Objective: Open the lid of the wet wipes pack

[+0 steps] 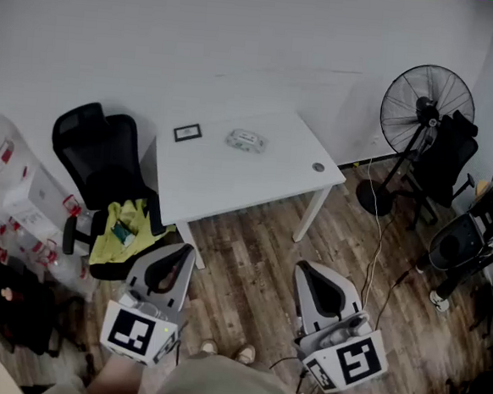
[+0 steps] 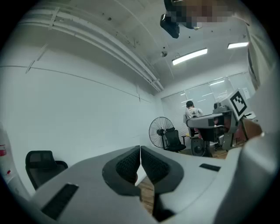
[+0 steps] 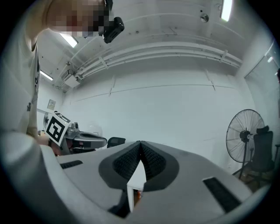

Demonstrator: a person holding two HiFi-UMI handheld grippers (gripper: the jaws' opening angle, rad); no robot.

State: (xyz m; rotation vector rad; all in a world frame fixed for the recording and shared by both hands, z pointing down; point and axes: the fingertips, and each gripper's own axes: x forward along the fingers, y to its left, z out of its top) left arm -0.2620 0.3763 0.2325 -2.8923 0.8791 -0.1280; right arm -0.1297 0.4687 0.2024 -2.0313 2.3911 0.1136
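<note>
Wood-plank floor (image 1: 250, 264) lay open between the person and one white table (image 1: 221, 190). The table's far edge ran close to the wall. One black office chair (image 1: 97, 150) stood just beside the table's left edge, and one standing fan (image 1: 425, 104) stood apart at the right. Two grippers were held level over the floor, short of the table: left gripper (image 2: 140, 149) and right gripper (image 3: 140, 144), each with jaws pressed together and nothing between them. One wet wipes pack (image 1: 246, 140) lay near the table's far edge, beside one small black-framed card (image 1: 188, 132).

The left tongs (image 1: 182, 254) and right tongs (image 1: 306, 270) are held level, side by side, jaws pressed together and empty.
</note>
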